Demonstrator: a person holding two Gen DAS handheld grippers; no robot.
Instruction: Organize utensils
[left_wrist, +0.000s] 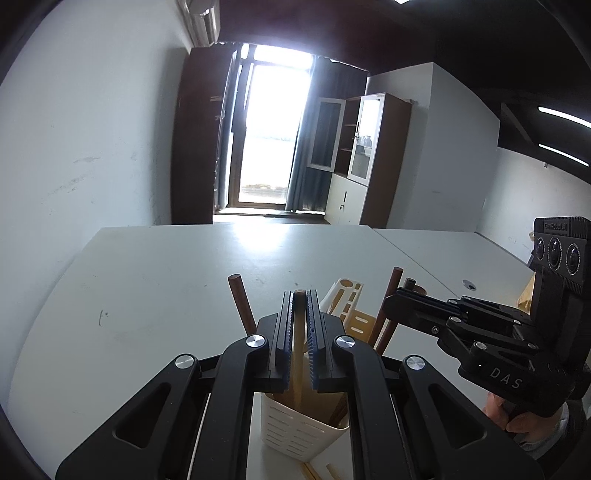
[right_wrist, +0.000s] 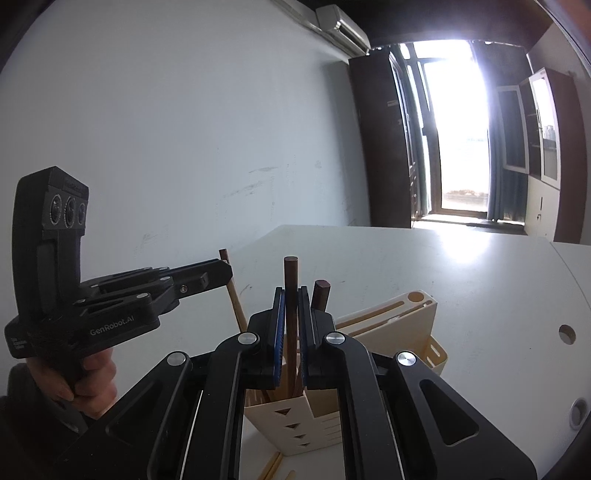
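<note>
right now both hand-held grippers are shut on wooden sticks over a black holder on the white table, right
Not quite: the holder is cream-white, not black, as the right wrist view shows. The left hand-held gripper and right hand-held gripper are each shut on a wooden stick over it, on the white table.

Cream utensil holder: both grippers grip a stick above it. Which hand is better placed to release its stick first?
Left, probably. The left gripper holds its light stick already running down into the cream utensil holder. The right gripper holds a dark stick similarly, so it's close.
</note>
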